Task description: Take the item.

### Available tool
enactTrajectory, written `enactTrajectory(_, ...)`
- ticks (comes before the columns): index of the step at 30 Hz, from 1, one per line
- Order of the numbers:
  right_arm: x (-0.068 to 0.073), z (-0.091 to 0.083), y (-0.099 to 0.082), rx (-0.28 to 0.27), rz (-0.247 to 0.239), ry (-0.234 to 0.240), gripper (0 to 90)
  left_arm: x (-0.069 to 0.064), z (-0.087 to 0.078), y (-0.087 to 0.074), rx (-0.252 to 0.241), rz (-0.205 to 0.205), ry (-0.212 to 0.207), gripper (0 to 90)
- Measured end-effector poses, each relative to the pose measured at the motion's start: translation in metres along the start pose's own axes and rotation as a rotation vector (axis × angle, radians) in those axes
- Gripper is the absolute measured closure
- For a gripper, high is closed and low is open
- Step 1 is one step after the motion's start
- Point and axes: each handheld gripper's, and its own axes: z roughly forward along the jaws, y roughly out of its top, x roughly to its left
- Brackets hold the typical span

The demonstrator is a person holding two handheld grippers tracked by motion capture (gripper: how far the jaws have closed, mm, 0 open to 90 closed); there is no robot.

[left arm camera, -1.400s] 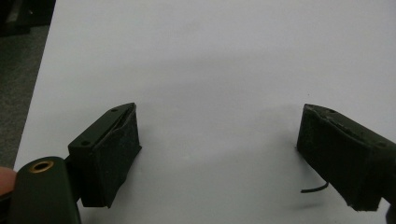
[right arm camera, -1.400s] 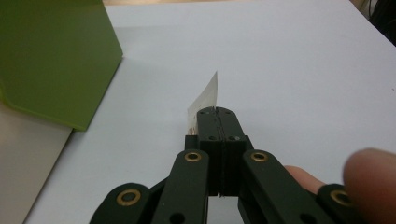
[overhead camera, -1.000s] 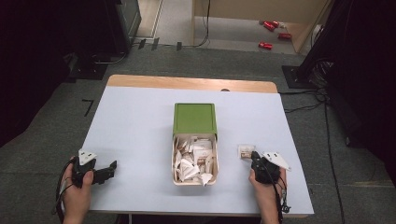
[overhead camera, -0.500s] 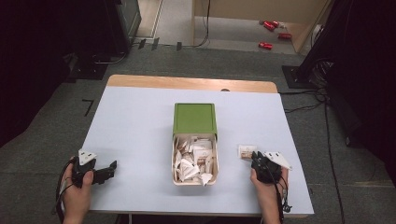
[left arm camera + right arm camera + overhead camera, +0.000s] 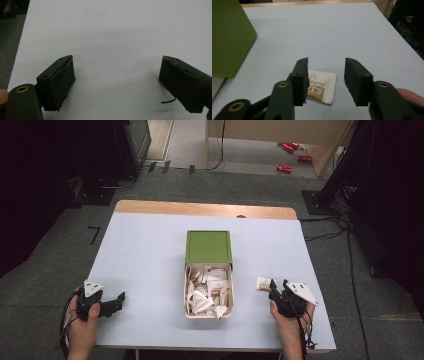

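You're working in what looks like a lab or recording studio corner, not anyone's home. You're sitting at 1 plain white table (image 5: 150, 255) with a wooden far edge, standing on grey carpet tiles (image 5: 60, 245). Black curtains (image 5: 385, 195) are hanging at both sides, cables (image 5: 330, 227) are trailing over the floor, and a stand base (image 5: 320, 202) is sitting at the right.

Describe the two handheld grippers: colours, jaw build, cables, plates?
Both are black. The left gripper and right gripper each carry a pale grey three-cornered plate on top and trail a thin black cable. The jaws are flat black blocks with rough dark pads; brass-coloured rivets sit at the pivots. No sleeves visible.
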Motion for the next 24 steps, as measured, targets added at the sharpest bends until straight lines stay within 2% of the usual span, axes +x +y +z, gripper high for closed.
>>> enactTrajectory(3,0.002,-0.004,0.003,-0.014,-0.008,0.014,46.9,0.000,0.000,0.000,0.000,-0.001,0.000,13.6)
enactTrajectory(4,0.004,-0.006,0.005,-0.019,-0.022,0.014,46.3,0.000,0.000,0.000,0.000,0.000,0.000,13.6)
enactTrajectory(5,0.007,-0.010,0.007,-0.029,-0.037,0.029,41.3,0.000,0.000,0.000,0.000,0.000,0.000,13.6)
enactTrajectory(6,0.007,-0.010,0.007,-0.029,-0.037,0.029,41.3,0.000,0.000,0.000,0.000,0.000,0.000,13.6)
enactTrajectory(7,0.009,-0.012,0.008,-0.035,-0.039,0.037,37.6,0.000,0.000,0.000,0.000,0.000,0.001,13.6)
enactTrajectory(8,0.013,-0.016,0.011,-0.052,-0.013,0.063,27.8,0.000,0.000,0.000,0.000,0.000,0.000,13.6)
enactTrajectory(12,0.016,-0.022,0.014,-0.080,0.021,0.091,26.5,0.000,0.000,0.000,0.000,0.000,0.000,13.6)
enactTrajectory(14,0.019,-0.028,0.018,-0.075,0.014,0.127,21.6,0.000,0.000,0.000,0.000,0.000,0.000,13.6)
enactTrajectory(15,0.019,-0.028,0.018,-0.075,0.014,0.127,21.6,0.000,0.000,0.000,0.000,0.000,0.000,13.6)
enactTrajectory(16,0.022,-0.033,0.020,-0.072,-0.001,0.136,14.8,0.000,0.000,0.000,0.000,0.000,0.000,13.6)
enactTrajectory(18,0.023,-0.035,0.021,-0.071,-0.005,0.137,14.0,0.000,0.000,0.000,0.000,0.001,0.000,13.6)
enactTrajectory(19,0.024,-0.040,0.024,-0.067,0.003,0.159,12.4,0.000,0.000,0.000,0.001,0.001,0.000,13.6)
enactTrajectory(22,0.026,-0.044,0.026,-0.068,0.007,0.172,11.5,0.000,0.000,0.000,0.001,0.001,0.001,13.6)
enactTrajectory(24,0.029,-0.049,0.028,-0.066,0.000,0.198,9.8,0.000,0.000,0.000,0.001,0.001,0.001,13.5)
